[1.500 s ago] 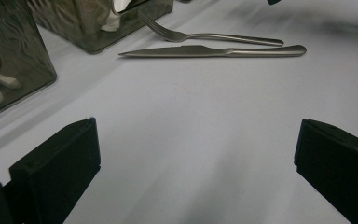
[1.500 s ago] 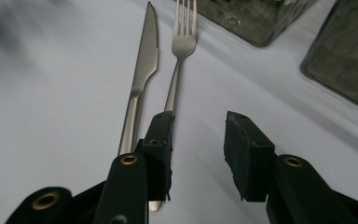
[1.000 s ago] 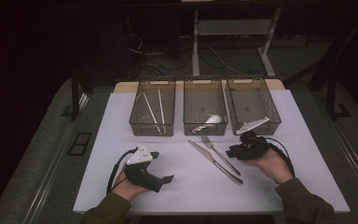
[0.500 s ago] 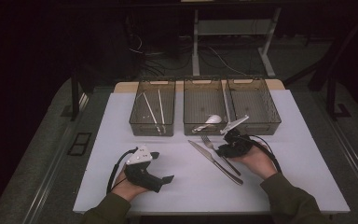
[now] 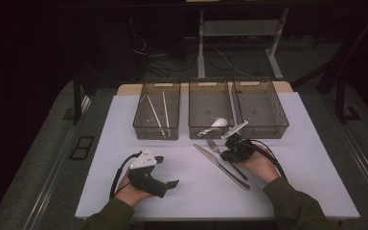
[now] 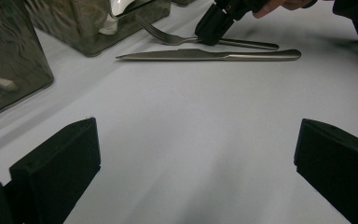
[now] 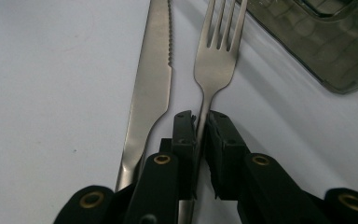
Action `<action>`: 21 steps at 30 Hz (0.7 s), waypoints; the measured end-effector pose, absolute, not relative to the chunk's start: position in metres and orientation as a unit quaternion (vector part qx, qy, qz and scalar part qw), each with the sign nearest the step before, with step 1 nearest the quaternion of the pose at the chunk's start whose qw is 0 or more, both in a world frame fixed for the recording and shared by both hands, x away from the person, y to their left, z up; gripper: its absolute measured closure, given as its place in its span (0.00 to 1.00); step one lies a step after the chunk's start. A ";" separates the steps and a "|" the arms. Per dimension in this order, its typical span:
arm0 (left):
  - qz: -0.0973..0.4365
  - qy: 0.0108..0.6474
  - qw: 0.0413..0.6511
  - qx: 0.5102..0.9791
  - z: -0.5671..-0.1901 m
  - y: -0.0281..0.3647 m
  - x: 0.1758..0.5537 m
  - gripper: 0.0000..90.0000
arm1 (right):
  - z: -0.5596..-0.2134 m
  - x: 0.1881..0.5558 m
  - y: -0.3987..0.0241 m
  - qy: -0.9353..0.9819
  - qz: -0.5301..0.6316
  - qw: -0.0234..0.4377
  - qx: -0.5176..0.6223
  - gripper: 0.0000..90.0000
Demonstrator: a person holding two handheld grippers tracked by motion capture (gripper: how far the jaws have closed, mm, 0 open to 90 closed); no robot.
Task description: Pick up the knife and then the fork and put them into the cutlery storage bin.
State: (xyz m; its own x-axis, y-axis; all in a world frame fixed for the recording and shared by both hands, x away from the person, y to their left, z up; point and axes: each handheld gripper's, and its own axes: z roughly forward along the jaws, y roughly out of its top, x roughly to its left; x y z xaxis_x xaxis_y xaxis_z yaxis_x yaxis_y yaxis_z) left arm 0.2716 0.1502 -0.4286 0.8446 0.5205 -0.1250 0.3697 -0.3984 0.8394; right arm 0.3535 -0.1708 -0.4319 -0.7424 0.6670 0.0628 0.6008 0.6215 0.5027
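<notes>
3 clear bins are seen in a row along the far side of the white table (image 5: pixel 316 191) in the high view. In the left bin (image 5: pixel 156 111), 2 thin pale sticks (image 5: pixel 159 110) are laid lengthwise, one slanted and one nearly straight. In the middle bin (image 5: pixel 210 109), a white spoon (image 5: pixel 215 125) is found at the near end, its bowl toward the right. Nothing can be made out in the right bin (image 5: pixel 259 108).

Just in front of the middle bin, a fork (image 7: pixel 213 65) and a knife (image 7: pixel 150 88) are laid side by side on the table, the tines and the blade tip pointed toward the bins; the knife is on the fork's left as seen from the person's side, close by it.

The right gripper (image 7: pixel 199 122) is set low over the fork, and its jaws, which have just been closing, are clamped on the fork's narrow neck just behind the tines, as is shown in the right gripper view. The fork is seen lying flat on the table in the left gripper view, where the right gripper (image 6: pixel 220 21) is also caught at the top.

The left gripper (image 5: pixel 174 183) is held near the table's front edge, well apart from the cutlery, with its jaws spread wide over bare tabletop.
</notes>
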 end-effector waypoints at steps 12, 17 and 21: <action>0.077 0.268 0.480 0.832 -0.429 0.150 0.272 0.00 | -0.429 0.355 -0.177 0.914 0.232 0.061 0.329 0.94; 0.075 0.268 0.478 0.833 -0.429 0.150 0.272 0.00 | -0.426 0.362 -0.173 0.930 0.198 0.052 0.305 0.92; 0.074 0.269 0.479 0.833 -0.429 0.150 0.272 0.00 | -0.423 0.371 -0.169 0.938 0.173 0.029 0.300 0.92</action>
